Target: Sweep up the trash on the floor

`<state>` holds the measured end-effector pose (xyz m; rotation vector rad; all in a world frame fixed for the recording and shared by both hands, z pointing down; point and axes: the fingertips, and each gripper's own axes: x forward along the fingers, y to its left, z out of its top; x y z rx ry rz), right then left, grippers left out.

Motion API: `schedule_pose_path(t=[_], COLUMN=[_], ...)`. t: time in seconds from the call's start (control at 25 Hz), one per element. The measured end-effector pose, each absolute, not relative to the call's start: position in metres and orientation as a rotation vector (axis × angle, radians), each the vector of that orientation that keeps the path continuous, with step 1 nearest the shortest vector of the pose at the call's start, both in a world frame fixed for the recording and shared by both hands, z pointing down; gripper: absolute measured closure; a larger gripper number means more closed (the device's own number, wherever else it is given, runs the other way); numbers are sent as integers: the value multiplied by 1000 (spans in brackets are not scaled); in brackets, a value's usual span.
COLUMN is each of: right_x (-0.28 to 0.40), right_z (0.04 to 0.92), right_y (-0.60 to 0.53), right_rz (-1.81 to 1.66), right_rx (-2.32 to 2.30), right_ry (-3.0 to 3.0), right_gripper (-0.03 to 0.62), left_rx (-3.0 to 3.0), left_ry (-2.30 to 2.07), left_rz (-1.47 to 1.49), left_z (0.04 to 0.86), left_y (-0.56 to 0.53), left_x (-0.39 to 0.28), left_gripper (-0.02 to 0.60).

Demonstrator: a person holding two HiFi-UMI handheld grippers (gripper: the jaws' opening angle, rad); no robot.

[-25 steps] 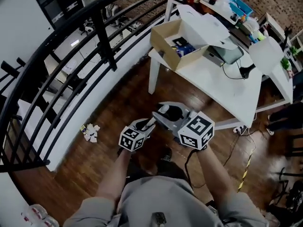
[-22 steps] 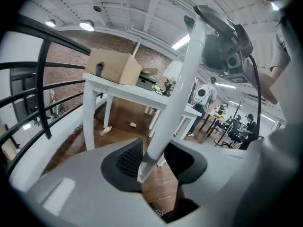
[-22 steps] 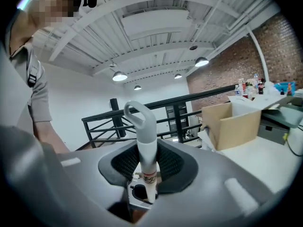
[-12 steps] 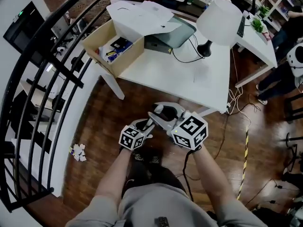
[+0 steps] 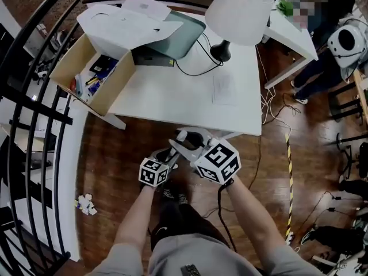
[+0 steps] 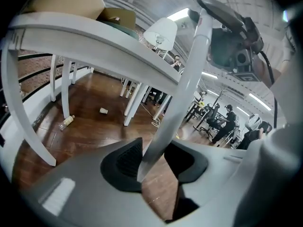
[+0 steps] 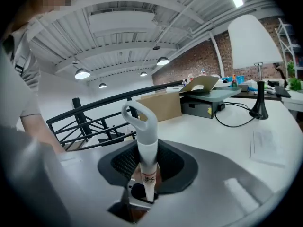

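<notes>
- Wooden floor (image 5: 132, 148) and a white table (image 5: 172, 91) fill the head view; the left hand-held gripper (image 5: 171, 154) and right hand-held gripper (image 5: 190, 138) are held side by side, with crumpled trash (image 5: 85, 204) lying well to their left.
- Left gripper view: a white pole (image 6: 175, 98) is clamped between the jaws; a cup (image 6: 103, 110) and bottle (image 6: 67, 121) lie ahead.
- Right gripper view: a loop-ended handle (image 7: 144, 141) is clamped.
</notes>
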<state>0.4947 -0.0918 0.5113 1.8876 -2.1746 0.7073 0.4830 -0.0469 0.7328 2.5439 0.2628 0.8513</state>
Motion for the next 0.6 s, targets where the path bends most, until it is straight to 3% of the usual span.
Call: schedule_pose_path(t=[0.12,0.24,0.6], right_x=[522,546,566], right_z=[513,510,508], right_y=[-99,-100,-85], right_rz=[669,614,661], right_rx=[1993,2097,2161], right_ry=[-2098,-2033,-1935], right_gripper=[493,438,453], left_rx=[2526,2506,2482], left_ry=[264,242,244], left_rz=[863,897,915], left_z=[740,749,762], left_y=[-52,-65,-74], left_x=[500,509,523], left_gripper=[440,445,446])
